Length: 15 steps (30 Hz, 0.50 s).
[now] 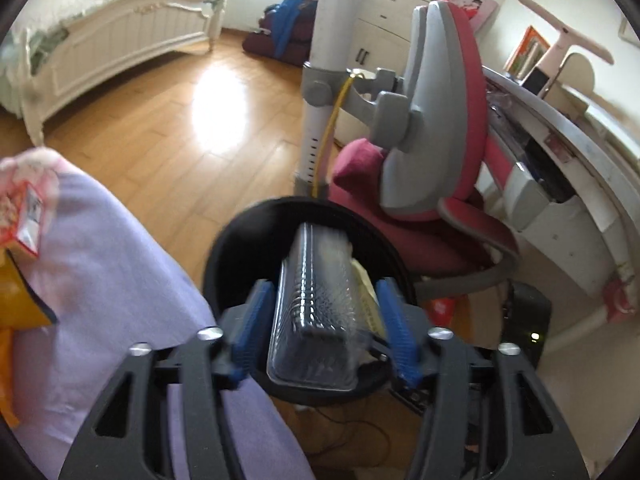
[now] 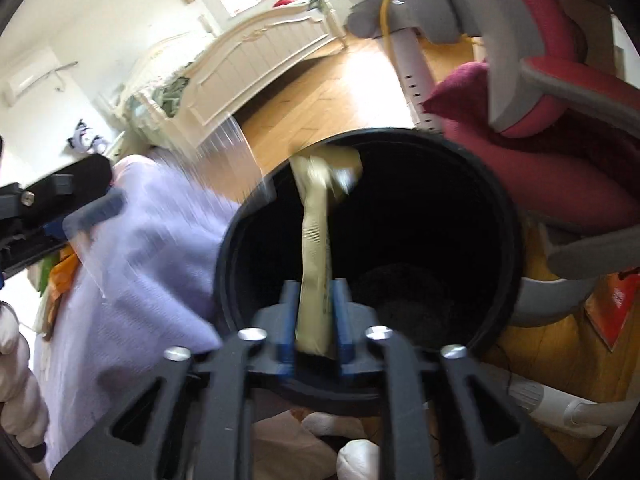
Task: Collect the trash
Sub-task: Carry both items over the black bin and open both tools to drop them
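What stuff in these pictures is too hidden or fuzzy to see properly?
- Black bin bottom, right wrist view: too dark.
- Beige wrapper print: blurred.
- Clear plastic tray, left wrist view: far end smeared by motion.
- Snack box: cut off by the left edge.

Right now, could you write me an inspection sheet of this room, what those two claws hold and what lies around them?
Surface: lilac cloth.
Job's things: clear plastic tray, beige wrapper, both over the black bin.
Clutter: snack box, orange packet on the cloth.
Grippers: left gripper shut on the tray; right gripper shut on the wrapper.
Cables: yellow cable.
Surroundings: red chair, white bed, desk.
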Tool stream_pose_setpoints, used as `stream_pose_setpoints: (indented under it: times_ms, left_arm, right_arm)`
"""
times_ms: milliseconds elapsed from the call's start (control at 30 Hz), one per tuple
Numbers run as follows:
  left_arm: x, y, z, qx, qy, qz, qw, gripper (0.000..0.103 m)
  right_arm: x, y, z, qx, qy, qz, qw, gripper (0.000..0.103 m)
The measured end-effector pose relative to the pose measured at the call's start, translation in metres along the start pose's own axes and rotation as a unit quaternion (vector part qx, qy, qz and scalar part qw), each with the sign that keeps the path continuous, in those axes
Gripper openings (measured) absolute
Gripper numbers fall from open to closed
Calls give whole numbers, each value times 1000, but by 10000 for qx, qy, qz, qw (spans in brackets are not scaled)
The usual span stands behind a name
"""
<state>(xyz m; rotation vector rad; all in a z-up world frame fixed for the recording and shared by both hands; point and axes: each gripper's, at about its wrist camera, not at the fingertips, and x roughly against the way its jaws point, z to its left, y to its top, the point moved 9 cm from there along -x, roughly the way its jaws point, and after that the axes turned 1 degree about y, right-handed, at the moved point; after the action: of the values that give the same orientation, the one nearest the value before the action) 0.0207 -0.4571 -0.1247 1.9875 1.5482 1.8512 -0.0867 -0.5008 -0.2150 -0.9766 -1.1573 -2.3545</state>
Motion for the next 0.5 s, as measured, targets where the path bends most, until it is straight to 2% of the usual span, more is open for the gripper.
stream_pose_setpoints:
  times_ms: [33, 67, 100, 133, 333, 500]
  left_arm:
    - [8, 3, 2, 28, 20, -121, 9999, 76]
    - [17, 5, 3, 51, 9, -239, 9997, 79]
    - [27, 6, 5, 40, 34, -348, 9994, 84]
    - [37, 7, 7, 7, 122, -460, 9989, 84]
    - [107, 5, 35, -45, 567, -1071, 9926, 85]
    - [167, -5, 90, 26, 1349, -1474, 9798, 85]
  right_arm:
    - [5, 0, 0, -33, 35, -102, 9999, 54]
    - [9, 0, 0, -69, 54, -183, 9998, 81]
    - [13, -1, -1, -111, 22, -258, 9996, 91]
    - [16, -3, -1, -137, 20, -327, 9994, 94]
    - [21, -4, 36, 290, 546, -355, 9975, 93]
    - [26, 2, 89, 825, 1030, -375, 9905, 92]
